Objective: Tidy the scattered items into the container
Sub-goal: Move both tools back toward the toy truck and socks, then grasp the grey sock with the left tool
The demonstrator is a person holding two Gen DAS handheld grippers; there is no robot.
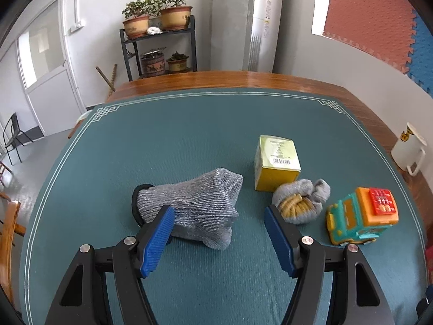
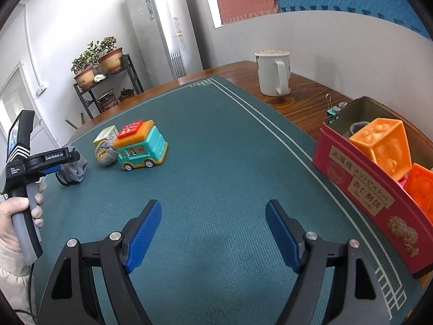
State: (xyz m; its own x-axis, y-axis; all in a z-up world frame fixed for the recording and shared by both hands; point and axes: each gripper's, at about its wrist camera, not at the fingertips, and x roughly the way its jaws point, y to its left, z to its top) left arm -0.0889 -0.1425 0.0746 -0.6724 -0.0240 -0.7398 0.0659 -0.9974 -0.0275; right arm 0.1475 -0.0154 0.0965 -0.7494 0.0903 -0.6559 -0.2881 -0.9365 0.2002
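Left wrist view: we see the left gripper (image 1: pixel 219 214) spread above the grey sock (image 1: pixel 189 203); the right gripper (image 2: pixel 213 211) is spread beside the red tin (image 2: pixel 365 189).

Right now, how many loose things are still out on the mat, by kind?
Socks: 2, flat sock and balled sock
Boxes: 1, yellow box
Toys: 1, van
Total: 4

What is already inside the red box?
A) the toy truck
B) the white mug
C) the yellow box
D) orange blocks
D: two orange blocks sit inside the red box, while the toy truck and the yellow box are out on the mat and the mug stands on the wood.
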